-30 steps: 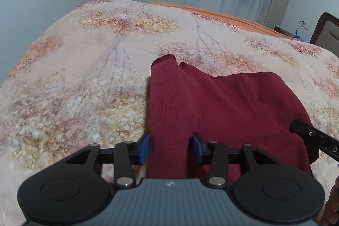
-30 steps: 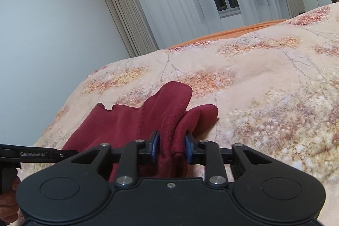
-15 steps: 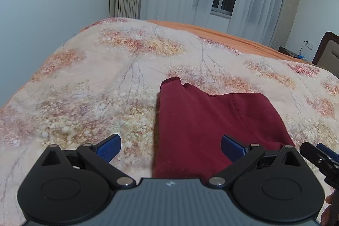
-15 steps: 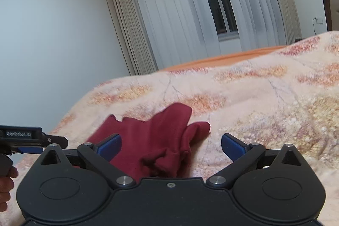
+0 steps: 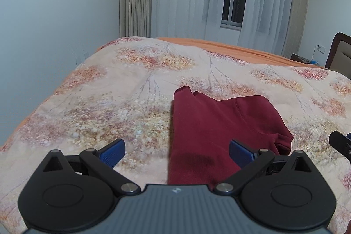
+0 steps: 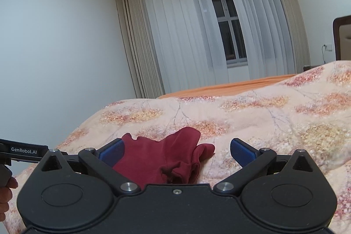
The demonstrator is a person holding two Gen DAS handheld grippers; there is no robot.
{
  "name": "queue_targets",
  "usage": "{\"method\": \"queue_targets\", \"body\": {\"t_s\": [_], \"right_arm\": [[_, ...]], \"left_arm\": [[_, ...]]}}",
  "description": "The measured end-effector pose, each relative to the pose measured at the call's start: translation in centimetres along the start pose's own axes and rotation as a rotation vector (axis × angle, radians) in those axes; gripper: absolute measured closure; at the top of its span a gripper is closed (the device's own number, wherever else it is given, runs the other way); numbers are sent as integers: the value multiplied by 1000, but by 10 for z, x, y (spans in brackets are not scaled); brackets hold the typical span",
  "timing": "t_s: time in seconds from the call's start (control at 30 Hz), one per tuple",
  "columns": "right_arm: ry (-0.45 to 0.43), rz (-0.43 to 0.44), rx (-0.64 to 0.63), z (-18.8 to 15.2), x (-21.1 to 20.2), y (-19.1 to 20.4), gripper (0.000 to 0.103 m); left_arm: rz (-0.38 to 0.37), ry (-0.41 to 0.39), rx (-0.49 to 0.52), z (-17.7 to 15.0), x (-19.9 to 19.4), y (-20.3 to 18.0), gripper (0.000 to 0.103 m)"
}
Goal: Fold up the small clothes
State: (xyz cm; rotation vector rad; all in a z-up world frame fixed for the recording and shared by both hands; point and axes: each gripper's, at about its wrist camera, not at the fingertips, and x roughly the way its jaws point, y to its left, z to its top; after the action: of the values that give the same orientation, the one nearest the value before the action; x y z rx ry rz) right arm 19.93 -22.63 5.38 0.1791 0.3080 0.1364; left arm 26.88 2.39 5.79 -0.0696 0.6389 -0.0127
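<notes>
Floral bedspread [image 5: 131, 102] covers the bed, and a folded maroon garment [image 5: 215, 124] lies flat on it, just ahead of both spread, empty grippers: left gripper [image 5: 176, 151], right gripper [image 6: 176, 151]. Only the right wrist view shows the garment's bunched end and "GenRobot.AI" lettering [image 6: 23, 150].

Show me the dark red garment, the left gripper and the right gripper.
dark red garment [image 5: 210, 124]: left wrist view, flat middle.
left gripper [image 5: 176, 151]: left wrist view, midway between fingertips.
right gripper [image 6: 176, 151]: right wrist view, midway between fingertips.
</notes>
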Motion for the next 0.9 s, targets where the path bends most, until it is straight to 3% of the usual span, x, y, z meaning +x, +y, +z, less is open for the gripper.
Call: {"method": "queue_targets", "body": {"t_s": [0.57,0.9], "right_arm": [[-47,-22,-56,-20,-43,19,1],[-93,-61,-32,-47,-93,19,1]], "left_arm": [[45,-53,-27,-27,-41,6,0],[91,-88,8,-73,-71,3,0]]}}
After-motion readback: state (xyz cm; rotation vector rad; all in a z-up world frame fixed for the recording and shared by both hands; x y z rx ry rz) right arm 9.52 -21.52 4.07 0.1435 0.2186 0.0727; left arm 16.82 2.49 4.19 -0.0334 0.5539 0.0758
